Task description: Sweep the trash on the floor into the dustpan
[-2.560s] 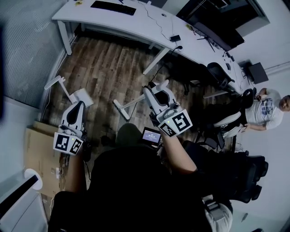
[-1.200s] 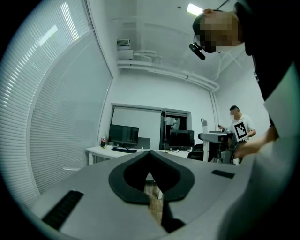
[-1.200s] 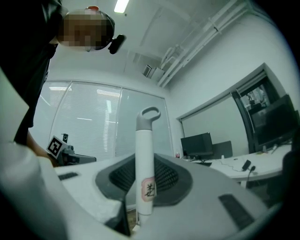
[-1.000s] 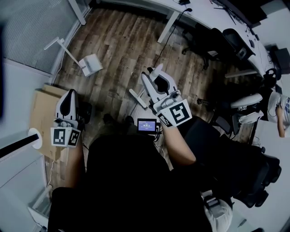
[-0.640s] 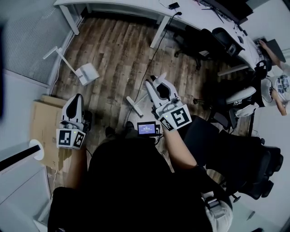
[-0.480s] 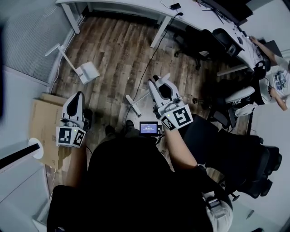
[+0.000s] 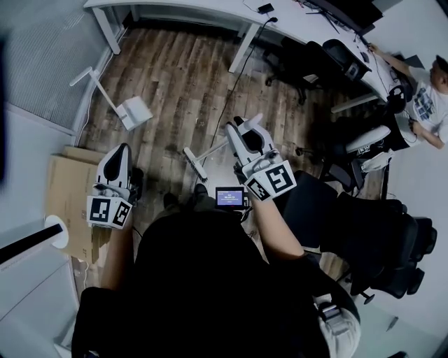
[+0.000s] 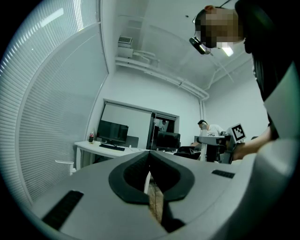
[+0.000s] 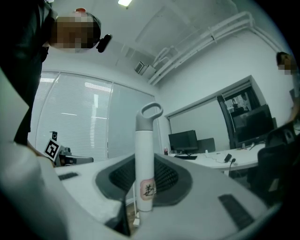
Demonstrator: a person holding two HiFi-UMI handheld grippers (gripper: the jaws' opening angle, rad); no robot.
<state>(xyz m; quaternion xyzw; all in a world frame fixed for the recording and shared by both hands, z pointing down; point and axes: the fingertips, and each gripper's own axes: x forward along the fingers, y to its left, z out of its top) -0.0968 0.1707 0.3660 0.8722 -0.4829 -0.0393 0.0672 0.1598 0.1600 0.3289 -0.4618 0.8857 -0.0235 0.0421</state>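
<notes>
In the head view my right gripper [image 7: 245,130] is shut on the white broom handle [image 7: 213,148]. The broom head [image 7: 192,163] rests on the wooden floor just left of it. In the right gripper view the handle [image 9: 145,154] stands upright between the jaws, its grey loop on top. A white dustpan [image 7: 134,110] with a long handle lies on the floor farther left and up, apart from the broom. My left gripper [image 7: 120,152] is shut with nothing in it, below the dustpan; its jaws [image 8: 150,176] meet on nothing. I cannot make out any trash.
A long white desk [image 7: 210,17] runs along the top, with a cable trailing down from it. Black office chairs [image 7: 329,59] stand at the right, and a person [image 7: 427,94] sits at the far desk. Flat cardboard [image 7: 66,192] lies by the left wall.
The broom head has swung left across the floor with my right gripper. My left gripper stays shut in about the same place. A seated person has come into view at the right.
</notes>
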